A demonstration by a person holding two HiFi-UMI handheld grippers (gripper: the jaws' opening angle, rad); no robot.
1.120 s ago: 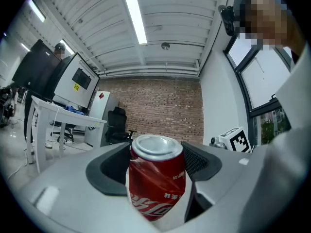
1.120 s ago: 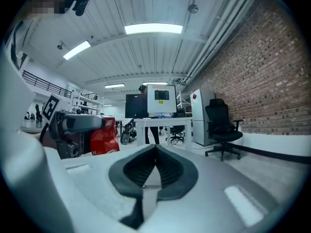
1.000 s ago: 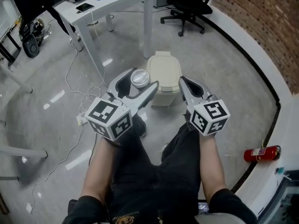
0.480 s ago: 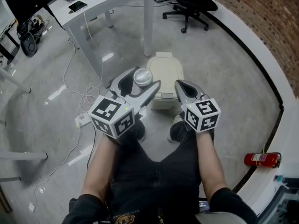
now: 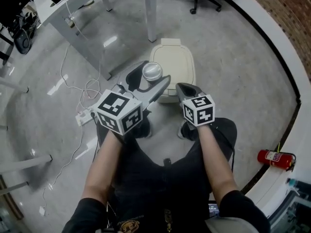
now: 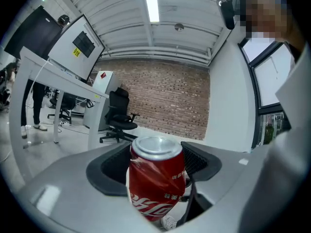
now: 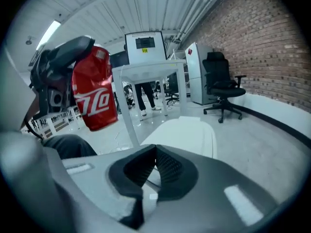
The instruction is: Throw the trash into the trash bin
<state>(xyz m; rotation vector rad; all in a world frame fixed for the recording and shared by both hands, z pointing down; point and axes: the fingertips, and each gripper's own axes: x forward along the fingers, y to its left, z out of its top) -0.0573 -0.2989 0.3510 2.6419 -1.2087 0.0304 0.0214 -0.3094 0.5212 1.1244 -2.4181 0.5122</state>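
A dented red cola can [image 6: 155, 183] stands upright between the jaws of my left gripper [image 6: 156, 165], which is shut on it. In the head view the can's silver top [image 5: 152, 72] shows at the tip of the left gripper [image 5: 150, 77], just left of the cream lidded trash bin [image 5: 175, 64] on the floor. My right gripper [image 5: 181, 88] is shut and holds nothing; its tip hangs over the bin's near edge. In the right gripper view its jaws [image 7: 155, 153] meet, with the bin lid [image 7: 187, 132] beyond and the can [image 7: 95, 89] at upper left.
A white desk leg [image 5: 149, 11] stands just behind the bin. A power strip with cables [image 5: 83, 116] lies on the floor at left. A fire extinguisher [image 5: 273, 157] lies by the curved wall at right. The person's legs and shoes [image 5: 142, 128] are below the grippers.
Both grippers have come down and nearer to the bin. The right one dropped further and tilts down more. The can stays in the left jaws.
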